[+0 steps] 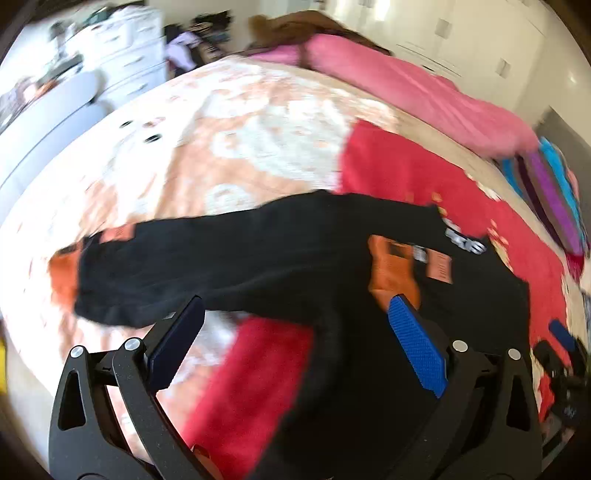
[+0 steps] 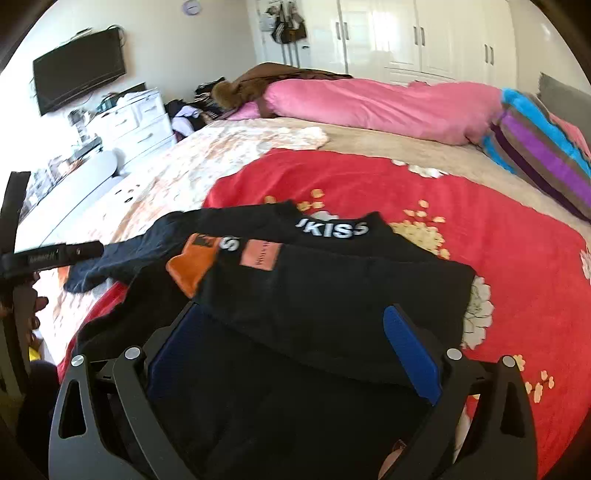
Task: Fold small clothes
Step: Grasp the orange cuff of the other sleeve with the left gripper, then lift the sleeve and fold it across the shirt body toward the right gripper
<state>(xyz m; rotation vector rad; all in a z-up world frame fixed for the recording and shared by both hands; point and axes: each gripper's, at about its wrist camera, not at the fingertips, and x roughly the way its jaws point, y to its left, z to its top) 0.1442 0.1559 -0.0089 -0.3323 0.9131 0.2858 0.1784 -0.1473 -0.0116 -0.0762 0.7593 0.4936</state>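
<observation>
A black top with white lettering and orange cuffs lies on the red blanket. One sleeve is folded across its chest, its orange cuff beside a pink label. The other sleeve stretches out to the left, ending in an orange cuff. My left gripper hangs open above the garment near the folded cuff, with nothing between its fingers. My right gripper also stands open over the lower body of the top, holding nothing. This view is blurred.
A rolled pink duvet and a striped pillow lie at the far side of the bed. White drawers, a wall television and white wardrobes stand beyond. The flowered bedspread extends left.
</observation>
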